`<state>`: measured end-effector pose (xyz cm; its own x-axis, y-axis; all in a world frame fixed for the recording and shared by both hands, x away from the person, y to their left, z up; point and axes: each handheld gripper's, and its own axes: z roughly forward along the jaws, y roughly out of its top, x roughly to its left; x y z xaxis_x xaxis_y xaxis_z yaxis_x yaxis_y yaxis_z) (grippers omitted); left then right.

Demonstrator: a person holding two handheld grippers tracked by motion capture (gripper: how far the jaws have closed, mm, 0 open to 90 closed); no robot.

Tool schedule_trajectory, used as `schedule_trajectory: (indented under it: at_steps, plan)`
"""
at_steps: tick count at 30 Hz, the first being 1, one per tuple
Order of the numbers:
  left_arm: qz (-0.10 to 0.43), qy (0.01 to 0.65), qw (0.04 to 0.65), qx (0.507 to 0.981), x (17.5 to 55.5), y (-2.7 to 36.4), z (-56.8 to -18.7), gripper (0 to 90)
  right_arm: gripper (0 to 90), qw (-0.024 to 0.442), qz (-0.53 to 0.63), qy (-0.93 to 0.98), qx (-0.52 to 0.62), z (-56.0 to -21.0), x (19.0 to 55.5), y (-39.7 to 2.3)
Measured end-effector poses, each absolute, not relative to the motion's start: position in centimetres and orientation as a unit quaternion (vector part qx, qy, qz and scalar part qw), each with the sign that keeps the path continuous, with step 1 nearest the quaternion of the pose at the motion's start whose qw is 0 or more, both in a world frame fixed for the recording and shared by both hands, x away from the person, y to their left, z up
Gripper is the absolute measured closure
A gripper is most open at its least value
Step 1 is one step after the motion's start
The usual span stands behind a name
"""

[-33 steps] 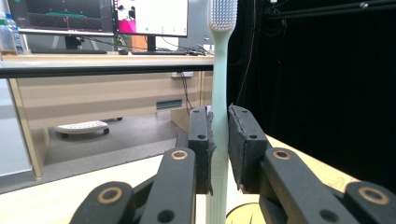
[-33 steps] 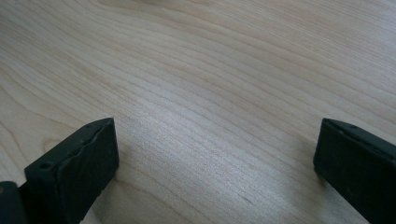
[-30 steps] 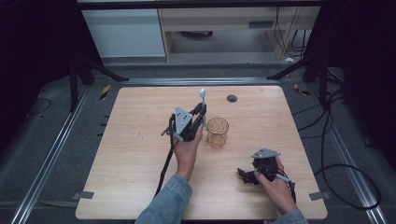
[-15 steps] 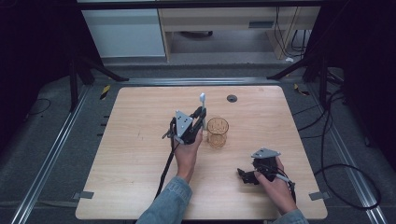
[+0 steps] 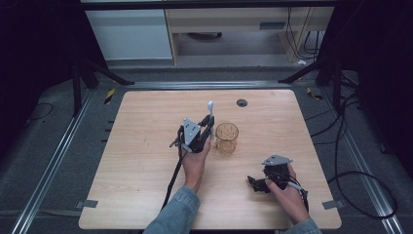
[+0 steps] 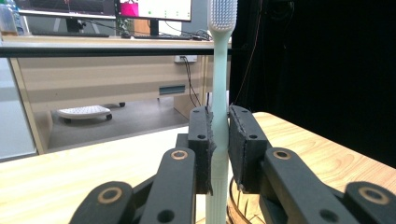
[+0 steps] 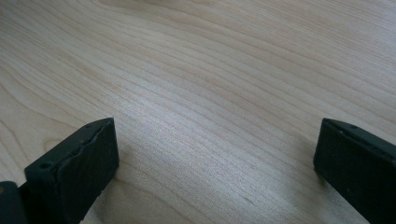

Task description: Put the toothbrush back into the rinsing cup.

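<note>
My left gripper (image 5: 208, 127) is shut on a pale toothbrush (image 5: 210, 113) that stands upright, bristle head on top. In the left gripper view the toothbrush (image 6: 219, 93) is pinched at mid-handle between the two black pads (image 6: 201, 140), and the gripper (image 6: 219, 149) hangs just above a glass rim. An amber glass cup (image 5: 227, 137) stands on the wooden table (image 5: 146, 146) just to the right of that gripper. My right gripper (image 5: 253, 184) rests low near the table's front right, jaws wide apart over bare wood, and the right gripper view (image 7: 215, 158) shows nothing between them.
A small dark round disc (image 5: 241, 102) lies near the table's far edge. Cables trail from both grippers, and more run over the floor at the right. Tripod legs stand at the far left and far right. A desk and cabinet lie beyond the table.
The left gripper with the toothbrush has shifted slightly toward the near side and sits a little lower. The right gripper has stayed put.
</note>
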<state>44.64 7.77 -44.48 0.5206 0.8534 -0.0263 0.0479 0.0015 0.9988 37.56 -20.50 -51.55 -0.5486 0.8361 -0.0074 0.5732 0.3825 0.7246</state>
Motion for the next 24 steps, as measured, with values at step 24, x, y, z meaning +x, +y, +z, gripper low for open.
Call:
schedule_trajectory:
  at_steps: [24]
  plan:
    - [0.326,0.368,0.593,0.637,44.3,8.1,-46.2,78.6,0.4,0.188,0.346,0.81,0.434,-51.5,37.5,-20.5]
